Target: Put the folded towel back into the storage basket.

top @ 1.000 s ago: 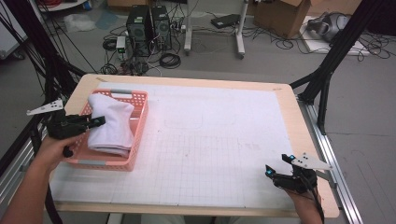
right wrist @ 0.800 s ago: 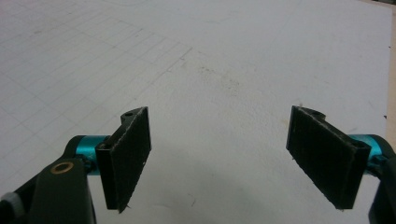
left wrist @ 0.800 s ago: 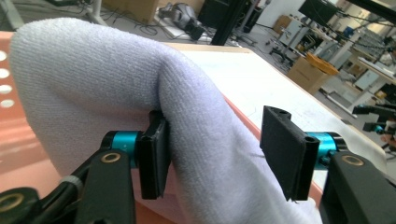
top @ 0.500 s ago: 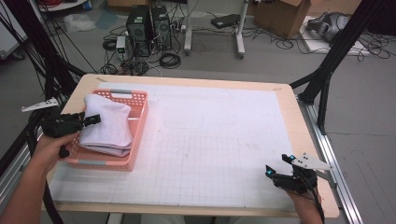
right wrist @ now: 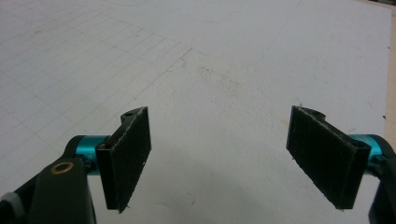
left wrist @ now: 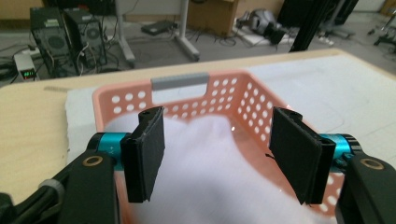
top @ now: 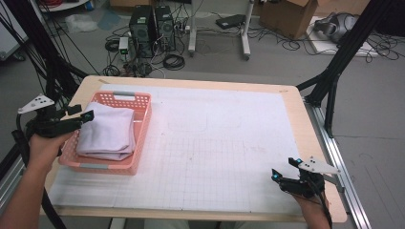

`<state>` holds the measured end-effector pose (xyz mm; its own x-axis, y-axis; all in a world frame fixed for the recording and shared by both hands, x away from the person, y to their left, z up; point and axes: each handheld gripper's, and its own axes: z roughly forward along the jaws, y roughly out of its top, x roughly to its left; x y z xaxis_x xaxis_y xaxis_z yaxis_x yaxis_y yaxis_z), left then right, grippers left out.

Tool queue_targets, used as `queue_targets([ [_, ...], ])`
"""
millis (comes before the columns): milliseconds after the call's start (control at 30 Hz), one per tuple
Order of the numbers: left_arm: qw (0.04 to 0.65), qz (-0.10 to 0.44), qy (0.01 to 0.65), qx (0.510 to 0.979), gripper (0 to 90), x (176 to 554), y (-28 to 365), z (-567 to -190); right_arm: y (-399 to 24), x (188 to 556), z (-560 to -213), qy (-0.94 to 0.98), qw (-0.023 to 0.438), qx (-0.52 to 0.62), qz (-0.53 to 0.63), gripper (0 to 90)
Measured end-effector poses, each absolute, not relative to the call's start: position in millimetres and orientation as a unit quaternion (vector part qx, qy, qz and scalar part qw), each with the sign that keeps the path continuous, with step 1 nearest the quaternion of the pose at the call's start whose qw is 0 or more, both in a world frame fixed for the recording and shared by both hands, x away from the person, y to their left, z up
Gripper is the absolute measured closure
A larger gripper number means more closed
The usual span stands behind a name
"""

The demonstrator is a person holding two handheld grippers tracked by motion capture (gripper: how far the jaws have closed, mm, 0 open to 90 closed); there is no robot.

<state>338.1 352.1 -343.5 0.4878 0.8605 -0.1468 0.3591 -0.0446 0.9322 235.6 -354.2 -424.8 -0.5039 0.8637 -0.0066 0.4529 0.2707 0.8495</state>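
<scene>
At the left edge of the worktop (top: 200,143), the left claw (top: 82,118) hangs just over the near-left rim of the pink basket (top: 143,125), its jaws spread apart with nothing pinched between them; they have just been opening, and the folded white towel (top: 106,132) now lies loose inside the basket, resting on its own weight. In the left gripper view the towel (left wrist: 210,172) bulges up between the two pads (left wrist: 148,156) without being squeezed by either, which reads as a release after a drop-in (the basket's perforated walls (left wrist: 243,100) hold the fold together, so no steadying grip seems needed). The towel fills most of the basket, its bulk toward the left wall. The gridded middle of the worktop carries nothing. Far to the right, near the front corner, the right claw (top: 286,175) hovers low over the bare mat (right wrist: 224,65), jaws wide and empty, likely parked out of the way.
</scene>
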Motion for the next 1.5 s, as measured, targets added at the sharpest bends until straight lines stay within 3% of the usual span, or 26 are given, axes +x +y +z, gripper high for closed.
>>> queue_targets([
  [233, 0.506, 0.212, 0.446, 0.708, 35.9, 343, 336, -354, -352, 236, -424, 0.76, 0.244, 0.432, 0.421, 20.7],
  [500, 0.412, 0.209, 0.509, 0.726, 35.9, 359, 318, -378, -355, 234, -423, 0.758, 0.245, 0.433, 0.422, 20.7],
  [767, 0.351, 0.186, 0.533, 0.747, 33.7, 371, 307, -395, -354, 235, -423, 0.758, 0.246, 0.432, 0.423, 20.7],
  [1000, 0.346, 0.163, 0.535, 0.753, 33.8, 375, 305, -401, -355, 235, -423, 0.756, 0.248, 0.433, 0.423, 20.7],
  [1033, 0.344, 0.159, 0.533, 0.756, 37.3, 376, 304, -402, -354, 235, -423, 0.757, 0.246, 0.433, 0.424, 20.7],
  [1233, 0.349, 0.127, 0.499, 0.783, 38.1, 380, 292, -406, -352, 236, -424, 0.759, 0.244, 0.431, 0.423, 20.7],
  [1400, 0.357, 0.131, 0.505, 0.775, 34.9, 382, 289, -406, -353, 235, -423, 0.757, 0.246, 0.431, 0.425, 20.7],
  [1500, 0.388, 0.144, 0.521, 0.746, 32.7, 378, 296, -398, -355, 235, -422, 0.756, 0.246, 0.431, 0.426, 20.7],
])
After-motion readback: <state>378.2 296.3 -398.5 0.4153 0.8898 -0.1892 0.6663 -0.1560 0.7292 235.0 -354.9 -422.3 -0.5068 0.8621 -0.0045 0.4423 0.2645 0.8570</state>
